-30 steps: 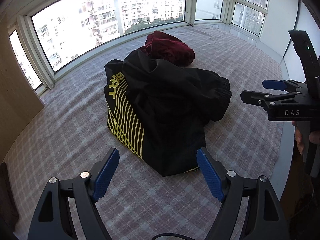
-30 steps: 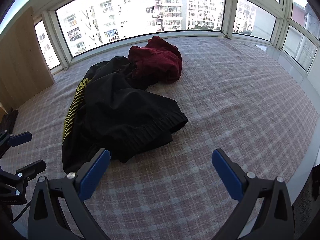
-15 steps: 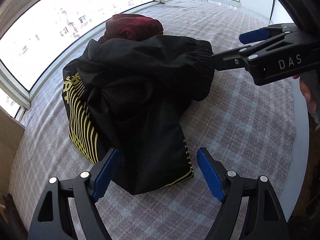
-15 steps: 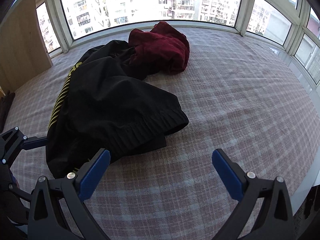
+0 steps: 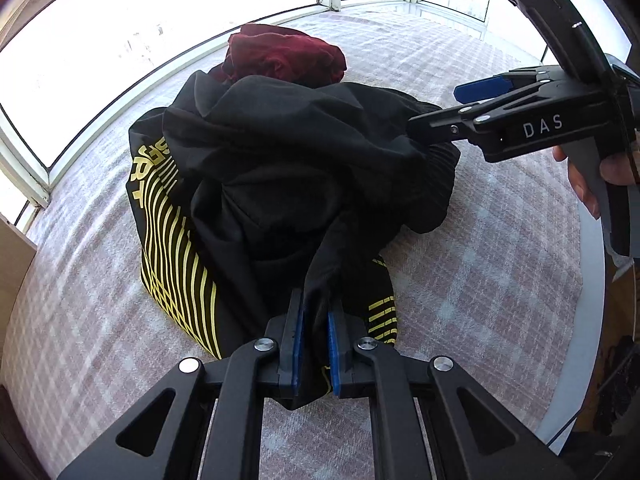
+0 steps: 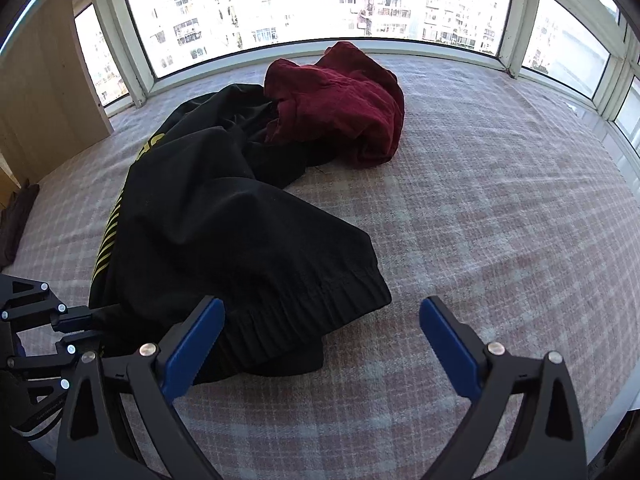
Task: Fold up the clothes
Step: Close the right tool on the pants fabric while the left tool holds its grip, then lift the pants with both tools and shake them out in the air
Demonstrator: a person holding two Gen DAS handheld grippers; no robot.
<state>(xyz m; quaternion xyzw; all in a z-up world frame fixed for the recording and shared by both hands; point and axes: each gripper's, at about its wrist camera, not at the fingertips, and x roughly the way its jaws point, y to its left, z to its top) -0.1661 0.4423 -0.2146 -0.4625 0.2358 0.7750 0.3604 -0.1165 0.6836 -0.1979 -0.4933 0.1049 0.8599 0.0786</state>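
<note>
Two grips are needed: black garment (image 5: 288, 168), heaped just before the red garment (image 6: 340, 100), is being pinched at its near edge by the closing left gripper (image 5: 316, 344); right gripper (image 6: 320, 344), spread but narrowing, should be centred over the ribbed hem before lifting.

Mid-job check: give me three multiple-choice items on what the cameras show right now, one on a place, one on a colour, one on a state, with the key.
1. Where does the dark red garment lie?
A. beyond the black garment, toward the windows
B. under the left tool
C. on the floor

2. What colour are the stripes on the black garment?
A. white
B. yellow
C. blue

3. What is between the left tool's pads?
A. nothing
B. the dark red garment
C. a fold of the black garment

Key: 1 A, it sits past the black pile near the glass. 2 B, yellow lines show. 3 C, the closing pads pinch black cloth.
</note>
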